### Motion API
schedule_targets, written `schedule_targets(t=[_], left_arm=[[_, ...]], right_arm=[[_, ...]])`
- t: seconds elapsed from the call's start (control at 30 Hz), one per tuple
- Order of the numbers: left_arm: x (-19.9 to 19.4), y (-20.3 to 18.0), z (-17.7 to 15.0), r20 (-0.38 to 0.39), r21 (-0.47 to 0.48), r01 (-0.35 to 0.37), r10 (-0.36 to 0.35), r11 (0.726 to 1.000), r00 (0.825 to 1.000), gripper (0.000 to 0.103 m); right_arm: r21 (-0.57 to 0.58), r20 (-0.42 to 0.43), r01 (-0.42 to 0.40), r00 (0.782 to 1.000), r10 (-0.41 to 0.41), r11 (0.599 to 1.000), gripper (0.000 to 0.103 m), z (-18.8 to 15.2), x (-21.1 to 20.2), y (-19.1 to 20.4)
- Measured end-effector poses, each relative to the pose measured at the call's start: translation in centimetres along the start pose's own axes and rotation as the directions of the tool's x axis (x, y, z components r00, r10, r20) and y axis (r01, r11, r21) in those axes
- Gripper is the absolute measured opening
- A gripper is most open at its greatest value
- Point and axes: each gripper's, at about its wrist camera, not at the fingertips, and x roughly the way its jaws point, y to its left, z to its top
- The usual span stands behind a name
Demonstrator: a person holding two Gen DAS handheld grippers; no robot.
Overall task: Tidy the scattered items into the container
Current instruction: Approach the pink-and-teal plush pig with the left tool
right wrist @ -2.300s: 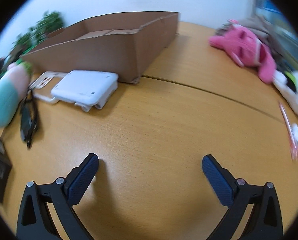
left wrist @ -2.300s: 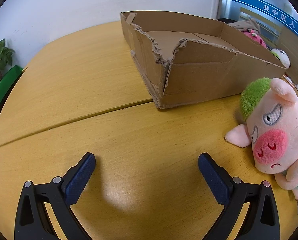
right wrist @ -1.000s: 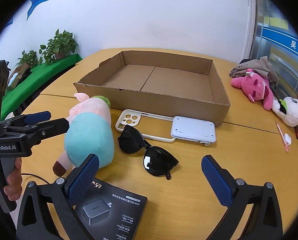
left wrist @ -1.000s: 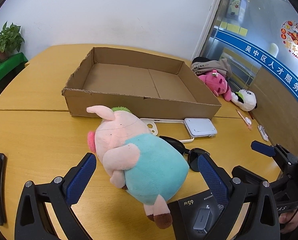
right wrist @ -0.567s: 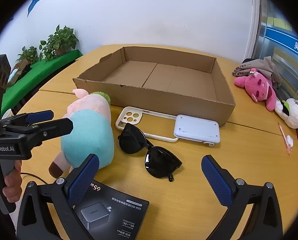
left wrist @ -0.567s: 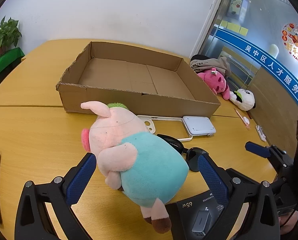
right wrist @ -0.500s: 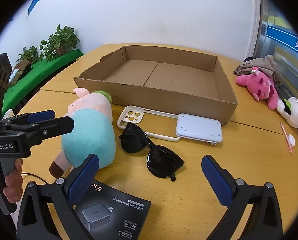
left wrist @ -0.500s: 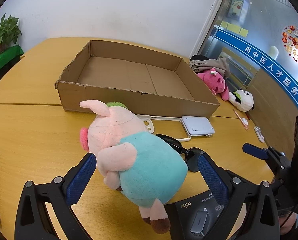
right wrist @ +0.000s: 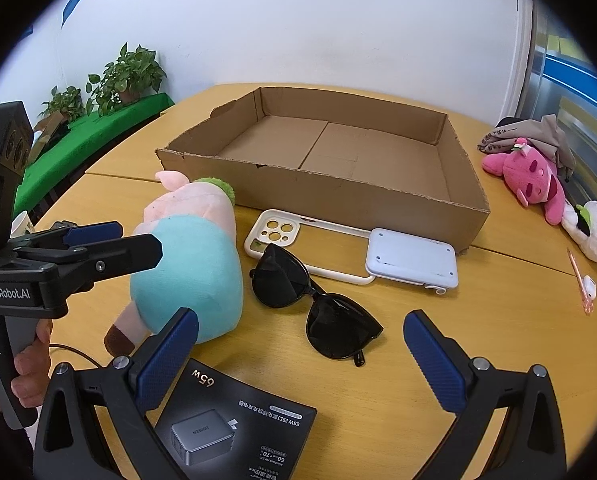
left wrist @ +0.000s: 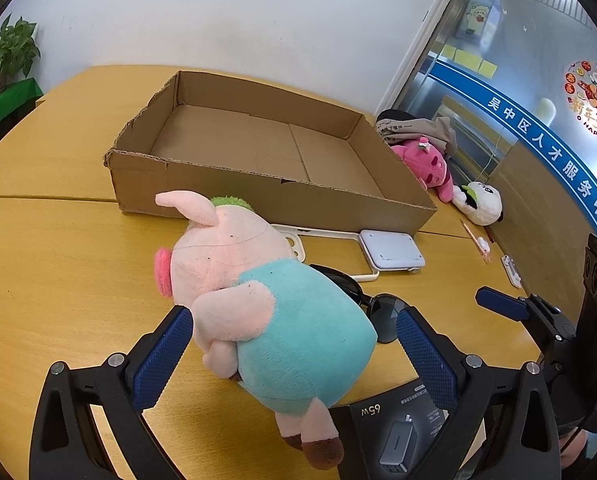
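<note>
- Wooden table (right wrist: 478, 344) carries the clutter; nearest, the left gripper (left wrist: 292, 354) spreads wide around the pig toy (left wrist: 258, 300), not yet pinching.
- Right gripper (right wrist: 298, 354) hovers wide near sunglasses (right wrist: 310, 292).
- Soft plush could squirm free, nudging them.
- Beyond, the cardboard box (right wrist: 338, 192) sits bare.

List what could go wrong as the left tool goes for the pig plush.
The left tool is open around the pig plush, which bulges wider than the gap, so a shallow pinch may slip off. The sunglasses lie against the plush and could get dragged. The cardboard box wall is low and torn, so a bumped load may snag it.
</note>
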Motion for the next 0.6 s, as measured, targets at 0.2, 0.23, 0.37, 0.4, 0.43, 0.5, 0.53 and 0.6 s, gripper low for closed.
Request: schedule_targets(t=[0.2, 0.23, 0.37, 0.4, 0.43, 0.5, 0.53, 0.6], left_arm=[[0.0, 0.5, 0.1, -0.001, -0.012, 0.008, -0.008, 1.0, 1.0, 0.103], [0.0, 0.6, 0.1, -0.003, -0.013, 0.006, -0.006, 1.0, 1.0, 0.103], [0.1, 1.5, 0.3, 0.0, -0.04, 0.021, -0.021, 0.999, 1.0, 0.103], [0.2, 1.8, 0.4, -0.005, -0.052, 0.028, -0.028, 0.998, 1.0, 0.103], [0.4, 2.2, 0.5, -0.011, -0.062, 0.03, -0.031, 0.998, 0.999, 0.103], [0.7, 2.7, 0.6, -0.016, -0.07, 0.032, -0.033, 0.997, 0.999, 0.103], [0.9, 3.0, 0.7, -0.018, -0.078, 0.033, -0.034, 0.996, 0.999, 0.103], [1.5, 3.8, 0.8, -0.029, -0.102, 0.042, -0.045, 0.994, 0.999, 0.103]], right_arm=[[-0.004, -0.008, -0.014, 1.0, 0.014, 1.0, 0.102, 0.1, 0.3, 0.5], [-0.003, -0.004, -0.018, 1.0, 0.018, 1.0, 0.102, 0.1, 0.3, 0.5], [-0.008, -0.011, -0.043, 0.999, 0.043, 0.999, 0.102, 0.4, 0.5, 1.0], [-0.011, -0.011, -0.051, 0.999, 0.051, 0.999, 0.102, 0.4, 0.6, 1.1], [-0.015, -0.012, -0.059, 0.998, 0.059, 0.998, 0.102, 0.5, 0.6, 1.3], [-0.024, -0.024, -0.085, 0.996, 0.084, 0.996, 0.102, 0.7, 1.1, 1.9], [-0.028, -0.031, -0.1, 0.995, 0.099, 0.995, 0.102, 0.7, 1.3, 2.2], [-0.03, -0.049, -0.161, 0.986, 0.159, 0.987, 0.102, 1.0, 1.9, 2.9]])
